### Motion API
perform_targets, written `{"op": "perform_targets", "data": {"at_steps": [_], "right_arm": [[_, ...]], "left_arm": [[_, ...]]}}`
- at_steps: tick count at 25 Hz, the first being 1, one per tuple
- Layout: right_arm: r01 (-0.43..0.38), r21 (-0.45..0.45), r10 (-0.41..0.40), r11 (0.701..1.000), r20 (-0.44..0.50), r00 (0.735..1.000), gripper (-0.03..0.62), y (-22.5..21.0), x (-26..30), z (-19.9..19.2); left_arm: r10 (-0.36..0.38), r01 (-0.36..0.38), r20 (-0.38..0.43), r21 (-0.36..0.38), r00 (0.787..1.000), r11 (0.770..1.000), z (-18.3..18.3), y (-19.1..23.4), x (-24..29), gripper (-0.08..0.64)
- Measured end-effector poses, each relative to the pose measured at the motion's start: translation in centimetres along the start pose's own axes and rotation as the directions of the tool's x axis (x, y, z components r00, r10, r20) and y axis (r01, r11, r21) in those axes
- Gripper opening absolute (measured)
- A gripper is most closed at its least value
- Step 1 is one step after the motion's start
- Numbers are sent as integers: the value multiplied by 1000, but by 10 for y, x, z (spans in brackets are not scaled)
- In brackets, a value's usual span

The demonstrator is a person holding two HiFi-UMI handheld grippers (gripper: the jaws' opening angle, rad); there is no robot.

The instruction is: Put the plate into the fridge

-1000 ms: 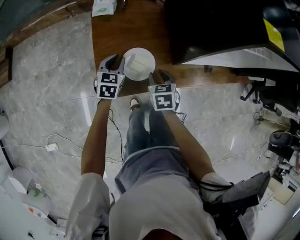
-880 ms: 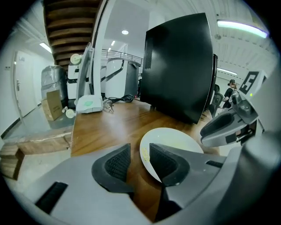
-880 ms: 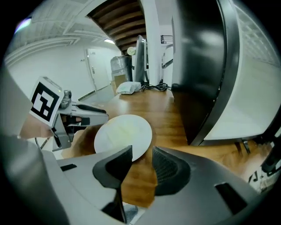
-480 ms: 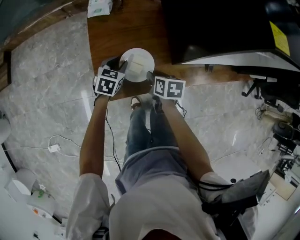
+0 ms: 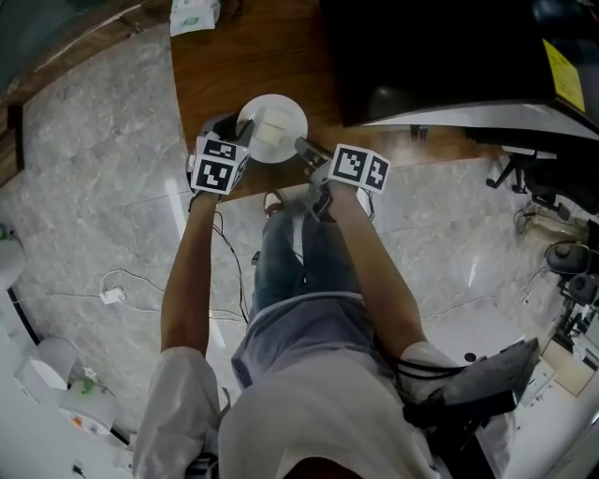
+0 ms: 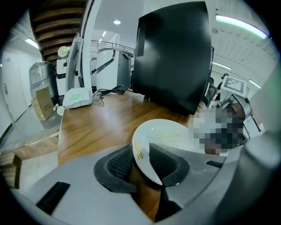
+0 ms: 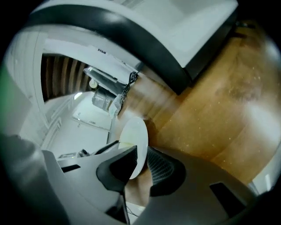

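A white plate (image 5: 271, 117) rests near the front edge of the wooden table (image 5: 225, 65). My left gripper (image 5: 241, 136) is at its left rim. In the left gripper view its pads (image 6: 118, 165) straddle the plate (image 6: 169, 136) rim with gaps on both sides, the jaws having just opened. My right gripper (image 5: 302, 147) comes in from the right, rolled over. Its jaws have just been closing and its pads (image 7: 164, 169) now press on the edge of the plate (image 7: 137, 132). The black fridge (image 5: 421, 56) stands on the table just right of the plate.
A pale door panel (image 5: 468, 114) juts out at the fridge's front. A white packet (image 5: 195, 14) lies at the table's far end. The person's legs (image 5: 299, 271) are below the table edge. Cables (image 5: 112, 295) trail on the marble floor at left.
The right gripper rolled so its marker cube tipped to the right, and its jaws closed on the plate's rim. The left jaws opened off the plate. The plate stayed put.
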State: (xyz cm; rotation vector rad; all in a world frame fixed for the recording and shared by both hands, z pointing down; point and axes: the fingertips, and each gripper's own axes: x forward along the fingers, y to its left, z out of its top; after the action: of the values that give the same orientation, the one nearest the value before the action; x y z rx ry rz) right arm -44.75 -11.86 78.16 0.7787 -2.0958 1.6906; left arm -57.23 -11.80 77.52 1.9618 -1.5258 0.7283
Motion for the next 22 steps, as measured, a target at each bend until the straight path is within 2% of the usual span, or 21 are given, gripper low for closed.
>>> {"op": "perform_targets", "data": {"at_steps": [3, 5, 7, 12, 15, 18, 22], "right_arm": [[-98, 55, 99, 994, -27, 995, 57, 4, 1, -3], [-169, 101, 174, 980, -50, 983, 43, 9, 7, -7], [-215, 152, 223, 965, -34, 974, 32, 12, 8, -8], [-244, 112, 245, 963, -3, 969, 25, 14, -4, -2], [-247, 93, 248, 965, 4, 969, 21, 24, -8, -2], [-264, 147, 264, 953, 16, 964, 21, 26, -9, -1], [-295, 212, 294, 932, 33, 955, 23, 24, -19, -1]], "left_arm": [[5, -6, -11, -16, 1000, 1000, 0, 3, 2, 129], [5, -5, -16, -14, 1000, 1000, -2, 6, 6, 129], [4, -4, -19, -17, 1000, 1000, -1, 7, 6, 129], [4, -4, -4, -37, 1000, 999, 6, -1, 4, 129], [11, -11, 26, -8, 1000, 1000, 6, 0, -3, 130], [39, -41, 103, 13, 994, 999, 5, 1, -8, 129], [104, -100, 212, -27, 972, 995, 14, 2, -27, 129]]}}
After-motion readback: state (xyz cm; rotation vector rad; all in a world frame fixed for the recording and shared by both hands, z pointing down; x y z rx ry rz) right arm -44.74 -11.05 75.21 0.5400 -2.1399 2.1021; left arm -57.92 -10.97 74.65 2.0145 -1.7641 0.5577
